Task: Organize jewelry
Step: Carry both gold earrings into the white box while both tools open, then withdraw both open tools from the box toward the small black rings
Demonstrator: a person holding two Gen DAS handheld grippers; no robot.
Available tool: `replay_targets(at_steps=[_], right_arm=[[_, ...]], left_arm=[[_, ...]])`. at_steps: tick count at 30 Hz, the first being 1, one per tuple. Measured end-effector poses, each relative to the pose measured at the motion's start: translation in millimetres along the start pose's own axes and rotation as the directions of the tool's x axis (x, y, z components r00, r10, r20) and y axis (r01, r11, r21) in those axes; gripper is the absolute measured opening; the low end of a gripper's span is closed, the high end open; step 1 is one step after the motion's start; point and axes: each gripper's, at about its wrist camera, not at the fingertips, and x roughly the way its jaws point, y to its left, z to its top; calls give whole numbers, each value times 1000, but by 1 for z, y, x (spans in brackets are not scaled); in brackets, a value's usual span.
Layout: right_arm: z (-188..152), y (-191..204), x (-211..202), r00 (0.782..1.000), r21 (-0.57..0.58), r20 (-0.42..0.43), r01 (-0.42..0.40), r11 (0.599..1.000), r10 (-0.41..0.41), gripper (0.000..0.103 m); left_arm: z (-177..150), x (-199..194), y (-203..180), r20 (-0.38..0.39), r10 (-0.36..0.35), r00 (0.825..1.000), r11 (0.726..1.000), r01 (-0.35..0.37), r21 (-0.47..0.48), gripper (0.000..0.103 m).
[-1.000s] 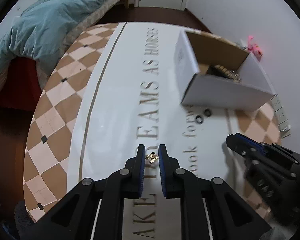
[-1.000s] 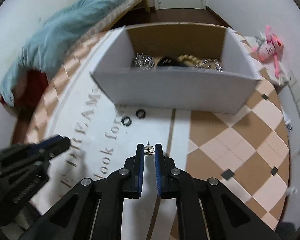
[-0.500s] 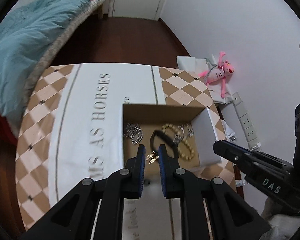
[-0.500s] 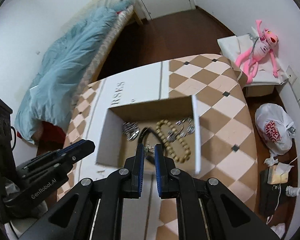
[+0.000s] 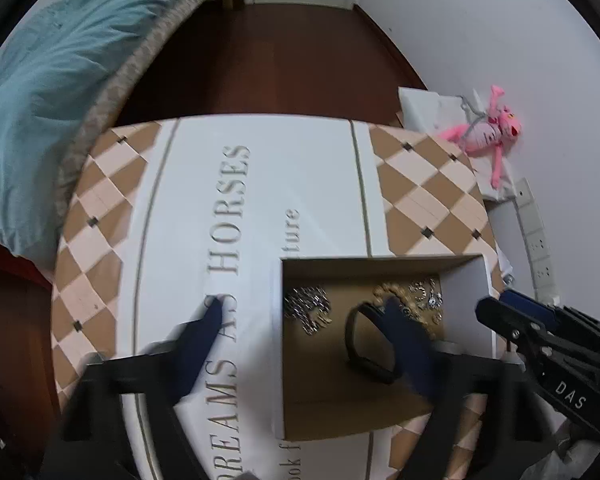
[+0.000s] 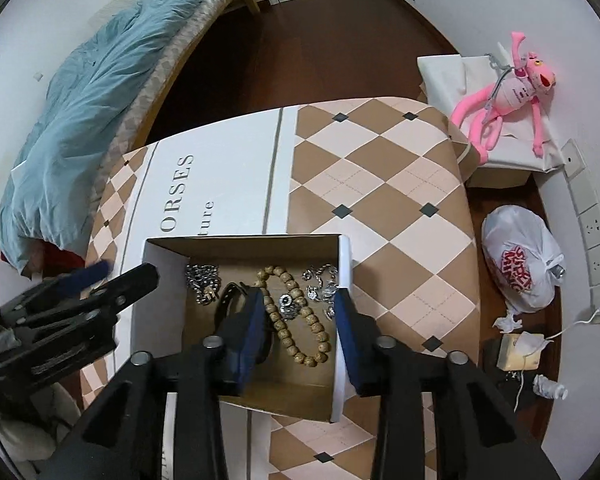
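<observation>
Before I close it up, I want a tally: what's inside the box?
In the box: a silver chain, a black band, a wooden bead bracelet and small silver pieces. The right gripper's fingers cover part of the floor, so small pieces there can't be counted.

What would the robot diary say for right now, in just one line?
stage: drop over box | left gripper: jaws just opened, empty | right gripper: jaws just opened, empty | in box: bead bracelet, black band, chains
</observation>
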Motion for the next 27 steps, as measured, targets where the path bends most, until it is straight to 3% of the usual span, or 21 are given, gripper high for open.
replay_targets(at_steps=[4, 5, 7, 8, 9, 13, 17, 23, 26, 27], right_arm=[[-2, 0, 0, 997, -24, 5, 71, 997, -71, 39], [-3, 2, -1, 995, -34, 8, 97, 995, -97, 45], [-5, 4, -2, 990, -52, 17, 138, 989, -137, 71], [-7, 5, -3, 987, -59, 24, 162, 985, -161, 91], [-9, 6, -4, 983, -65, 33, 183, 981, -181, 98], [-17, 10, -9, 973, -70, 62, 225, 972, -221, 98], [-30, 21, -22, 974, -80, 101, 212, 974, -203, 98], [-80, 45, -40, 980, -83, 183, 92, 992, -75, 98], [-109, 56, -30, 982, -74, 187, 14, 997, 0, 97], [-117, 59, -23, 983, -72, 181, -8, 997, 21, 89]], left_arm=[[-1, -3, 2, 6, 52, 999, 999, -52, 10, 89], [-2, -4, 1, 12, 68, 998, 998, -68, 18, 97], [-4, -6, 1, 27, 90, 996, 996, -90, 28, 101], [-7, -9, 2, 43, 102, 994, 994, -104, 29, 101], [-8, -11, 3, 53, 112, 992, 993, -114, 27, 101], [-16, -18, 6, 88, 136, 987, 990, -139, 28, 102], [-24, -33, 13, 119, 134, 984, 991, -136, 9, 102], [-68, -57, 34, 193, 179, 965, 984, -173, -50, 102], [-95, -49, 47, 166, 194, 967, 980, -184, -72, 102], [-104, -44, 51, 154, 198, 968, 979, -188, -74, 102]])
